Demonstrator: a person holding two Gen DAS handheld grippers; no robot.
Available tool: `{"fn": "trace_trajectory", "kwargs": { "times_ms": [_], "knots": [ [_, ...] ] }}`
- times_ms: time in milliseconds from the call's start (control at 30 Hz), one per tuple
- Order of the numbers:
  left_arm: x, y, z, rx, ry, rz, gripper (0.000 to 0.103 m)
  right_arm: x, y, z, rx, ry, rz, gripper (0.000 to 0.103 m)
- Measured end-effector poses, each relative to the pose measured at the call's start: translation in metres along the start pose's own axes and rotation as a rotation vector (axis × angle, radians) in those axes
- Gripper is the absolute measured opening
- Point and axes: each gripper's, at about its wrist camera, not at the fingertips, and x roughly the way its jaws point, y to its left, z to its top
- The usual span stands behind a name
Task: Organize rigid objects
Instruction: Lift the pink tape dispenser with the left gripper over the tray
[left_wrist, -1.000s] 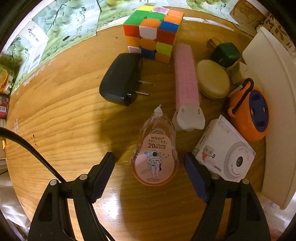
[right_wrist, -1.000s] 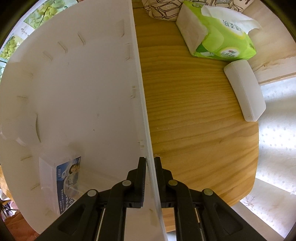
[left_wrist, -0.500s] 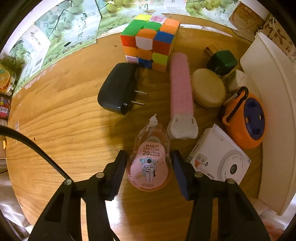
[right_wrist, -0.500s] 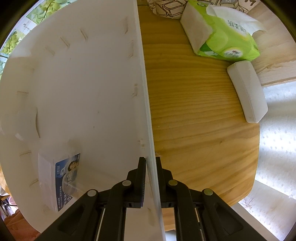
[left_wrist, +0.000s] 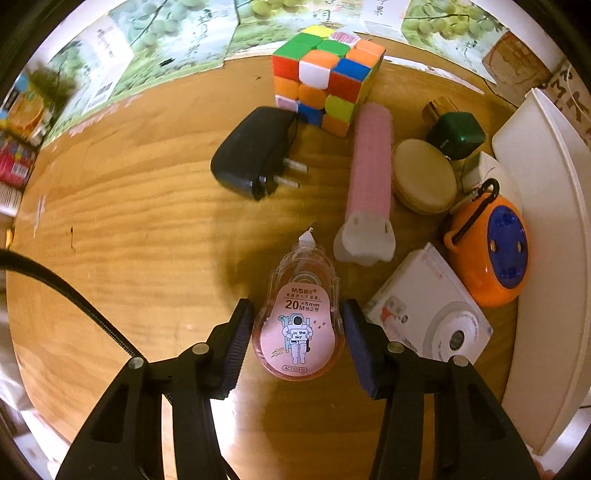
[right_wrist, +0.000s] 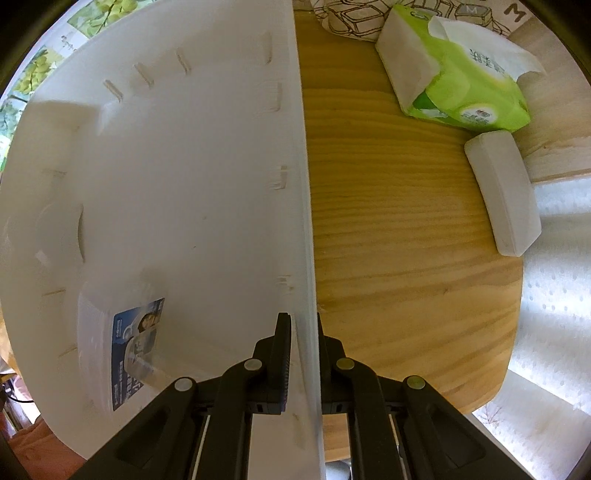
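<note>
Wooden tabletop (left_wrist: 129, 229) under warm light, grape-print boxes at its far edge. One packet (right_wrist: 125, 354) lies in the white bin (right_wrist: 166, 166); cube, charger and others remain. Left gripper (left_wrist: 297, 332) has just closed onto the correction tape (left_wrist: 297, 321); right gripper (right_wrist: 304, 347) clamps the bin wall.

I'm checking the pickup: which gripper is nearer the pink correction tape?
Left. The left gripper straddles the correction tape, pads at its sides. The right gripper clamps the white bin wall, away from it.
</note>
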Motion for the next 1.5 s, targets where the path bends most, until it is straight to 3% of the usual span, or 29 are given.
{"fn": "trace_trajectory", "kwargs": {
  "times_ms": [267,800,1200,1500],
  "knots": [
    [-0.005,-0.001,-0.029,-0.116,-0.013,-0.002,0.053,0.001,0.002,-0.002,-0.053,-0.006,0.010,0.009],
    [-0.038,-0.020,-0.097,-0.323,-0.070,-0.078,0.053,-0.002,0.018,-0.011,-0.177,-0.016,0.012,0.009],
    [-0.090,-0.056,-0.111,-0.340,-0.166,-0.108,0.053,-0.008,0.015,-0.013,-0.227,-0.036,0.066,0.009],
    [-0.115,-0.093,-0.089,-0.317,-0.260,-0.146,0.053,-0.010,0.014,-0.019,-0.284,-0.060,0.060,0.010]
  ]
}}
